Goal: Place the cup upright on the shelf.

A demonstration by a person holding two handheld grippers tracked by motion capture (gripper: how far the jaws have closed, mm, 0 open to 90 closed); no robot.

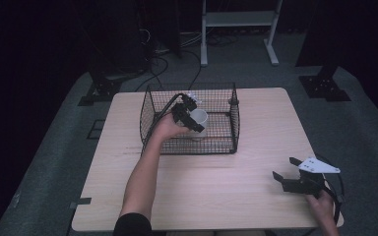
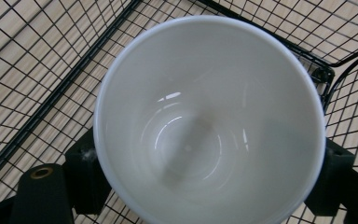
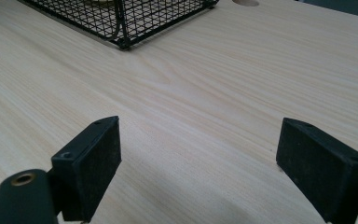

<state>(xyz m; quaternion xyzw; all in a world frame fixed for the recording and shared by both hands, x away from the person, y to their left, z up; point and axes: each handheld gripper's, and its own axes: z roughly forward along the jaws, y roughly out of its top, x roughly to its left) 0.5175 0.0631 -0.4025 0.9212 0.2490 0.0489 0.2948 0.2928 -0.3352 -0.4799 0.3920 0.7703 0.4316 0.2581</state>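
Observation:
A white cup [image 1: 200, 119] stands inside a black wire basket [image 1: 197, 143] at the far middle of the table. My left gripper [image 1: 194, 115] reaches down into the basket from the left, one jaw on each side of the cup. In the left gripper view I look straight into the empty cup [image 2: 209, 121], and the black pads [image 2: 87, 179] sit close against its two sides. The rim hides whether they press on it. My right gripper [image 1: 284, 168] hovers over the near right of the table, open with nothing between its pads [image 3: 91, 165].
The wooden table [image 1: 216, 191] is bare between the basket and its front edge. A corner of the basket [image 3: 121, 28] shows at the top of the right gripper view. Beyond the table stand a white frame [image 1: 238, 29], cables and dark stands on the floor.

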